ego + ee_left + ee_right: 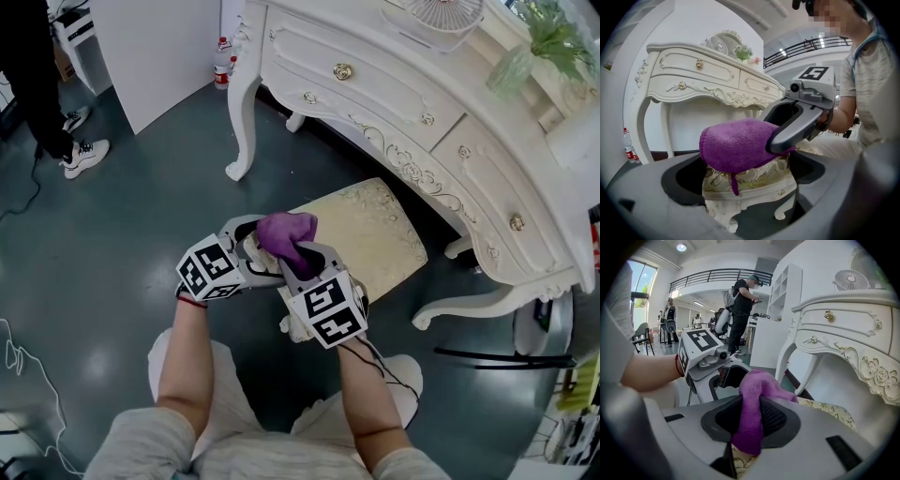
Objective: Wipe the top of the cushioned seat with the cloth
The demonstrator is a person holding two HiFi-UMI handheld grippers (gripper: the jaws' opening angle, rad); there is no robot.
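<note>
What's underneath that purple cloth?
The cushioned seat, its gold-patterned top showing below the cloth, which the right gripper grips. The cushion patch directly beneath is covered.

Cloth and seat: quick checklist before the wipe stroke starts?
1. Right gripper shut on the purple cloth: ok.
2. Left gripper jaws apart, gripping nothing: ok.
3. Cloth touching the cushioned seat: cannot tell.
4. Cloth spread flat for wiping: not ok, it is bunched.
5. Visible seat top free of other objects: ok.
</note>
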